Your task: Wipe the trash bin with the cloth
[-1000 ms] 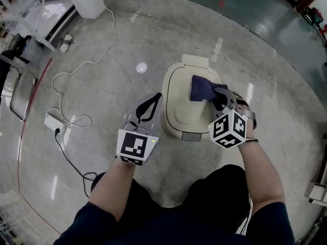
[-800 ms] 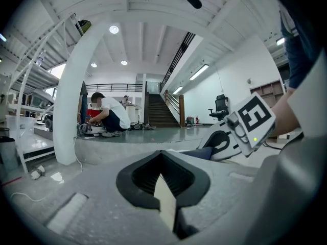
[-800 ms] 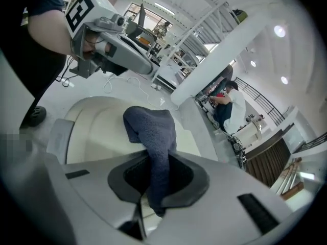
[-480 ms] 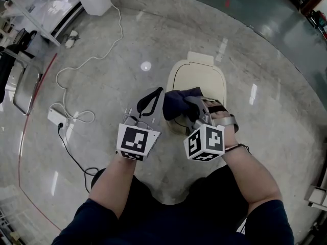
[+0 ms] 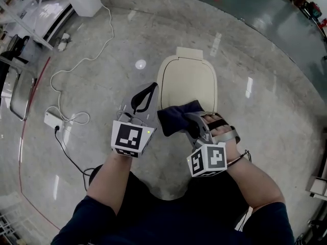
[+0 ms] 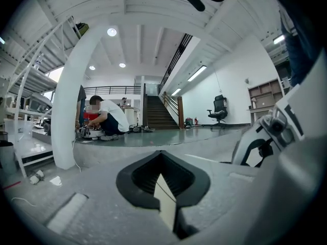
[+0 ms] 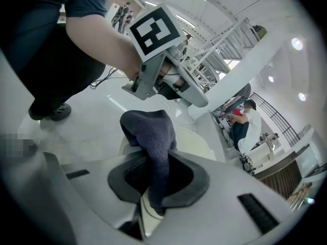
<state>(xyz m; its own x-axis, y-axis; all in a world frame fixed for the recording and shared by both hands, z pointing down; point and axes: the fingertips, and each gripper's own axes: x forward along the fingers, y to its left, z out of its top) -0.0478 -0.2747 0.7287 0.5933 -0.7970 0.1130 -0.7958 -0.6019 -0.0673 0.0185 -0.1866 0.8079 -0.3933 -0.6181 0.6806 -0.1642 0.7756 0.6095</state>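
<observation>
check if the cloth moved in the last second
Yes. The cloth, held in the right hand-held gripper, has slid from the right side of the bin lid to its near left edge.

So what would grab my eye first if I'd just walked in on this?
First the cream trash bin, standing in the middle of the grey floor and seen from straight above. Next, the dark blue cloth, pinched in the right gripper at the bin's near edge. The left gripper is shut and empty beside the bin's left side.
</observation>
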